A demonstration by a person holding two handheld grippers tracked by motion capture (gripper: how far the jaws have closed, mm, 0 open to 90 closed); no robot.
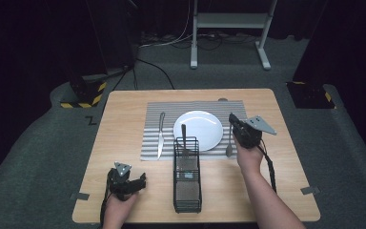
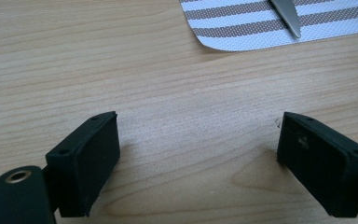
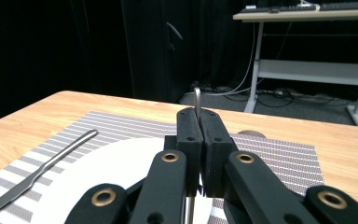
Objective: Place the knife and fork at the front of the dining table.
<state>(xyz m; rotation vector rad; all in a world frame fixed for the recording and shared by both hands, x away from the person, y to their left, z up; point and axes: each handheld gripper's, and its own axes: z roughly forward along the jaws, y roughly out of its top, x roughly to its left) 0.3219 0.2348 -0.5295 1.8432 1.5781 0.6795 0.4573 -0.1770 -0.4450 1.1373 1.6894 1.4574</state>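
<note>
Nearest the high camera, the left gripper [image 1: 140, 182] rests low over the bare near-left part of the table [image 1: 124, 129], held by the left hand [image 1: 119, 206]; in the left gripper view its jaws stand wide apart with nothing but wood grain between them, and a corner of the striped mat [image 2: 242, 28] with the knife [image 2: 286, 16] tip lies beyond; a black wire basket [image 1: 187, 179] stands at near centre, its far end against the plate [image 1: 205, 126], with a utensil [image 1: 184, 136] upright in that end, probably a fork, though the head is hidden; the plate sits on the mat, the knife lies on the mat to its left, apart from it; the right gripper [image 1: 231, 118], held by the right hand [image 1: 249, 157], is raised at the plate's right edge; in the right gripper view its jaws are pressed together on a thin metal handle [image 3: 196, 100] that stands up between them; in the high view a spoon [image 1: 229, 143] hangs below that gripper, its bowl at the mat's near edge.
</note>
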